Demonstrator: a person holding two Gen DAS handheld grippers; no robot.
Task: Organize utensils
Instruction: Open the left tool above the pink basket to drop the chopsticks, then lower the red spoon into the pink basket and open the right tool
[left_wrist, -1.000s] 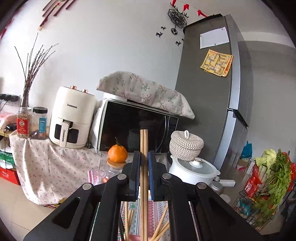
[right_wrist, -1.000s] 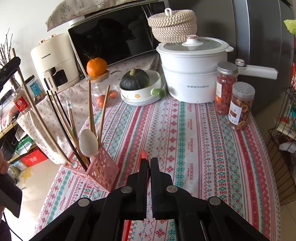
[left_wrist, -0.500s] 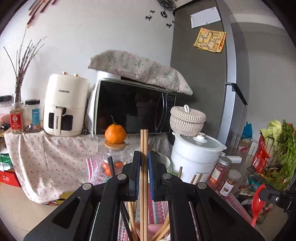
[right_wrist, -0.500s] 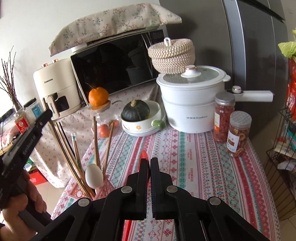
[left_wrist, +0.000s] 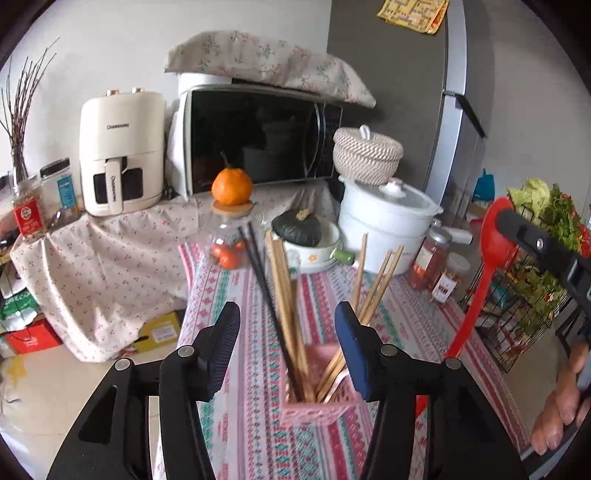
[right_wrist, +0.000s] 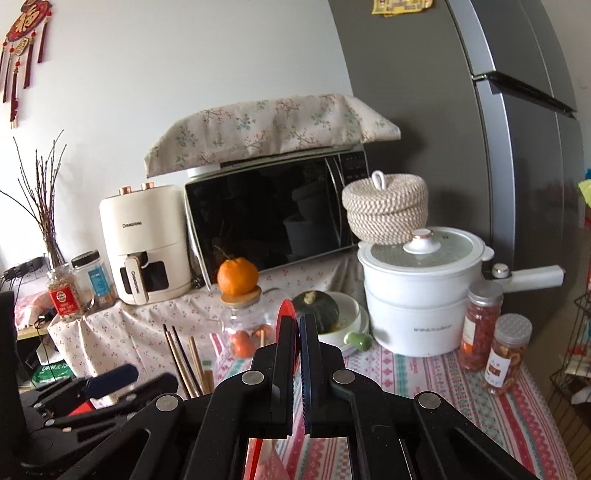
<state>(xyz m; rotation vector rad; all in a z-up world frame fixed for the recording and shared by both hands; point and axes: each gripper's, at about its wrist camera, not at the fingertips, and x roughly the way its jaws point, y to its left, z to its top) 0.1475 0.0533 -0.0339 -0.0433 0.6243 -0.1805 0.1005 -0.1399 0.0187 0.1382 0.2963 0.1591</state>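
Note:
In the left wrist view my left gripper (left_wrist: 286, 332) is open and empty just above the pink utensil basket (left_wrist: 319, 406). Wooden chopsticks (left_wrist: 284, 291) and black chopsticks (left_wrist: 260, 273) stand in the basket between the jaws. My right gripper (right_wrist: 297, 325) is shut on a red ladle (right_wrist: 286, 310), whose red edge shows between the jaws. The left wrist view shows that ladle (left_wrist: 491, 254) held up at the right, bowl at top, over the table. The left gripper (right_wrist: 122, 380) also shows low at the left of the right wrist view.
A striped tablecloth (left_wrist: 399, 332) covers the table. On it stand a white pot (right_wrist: 421, 295), two jars (right_wrist: 508, 350), a bowl with a dark squash (left_wrist: 299, 227) and a glass jar topped by an orange (left_wrist: 231, 186). Microwave (right_wrist: 273, 225), air fryer (left_wrist: 122, 158) and fridge stand behind.
My left gripper has opened and let go of the wooden chopsticks, which now stand in the basket. My right gripper has lifted the red ladle higher.

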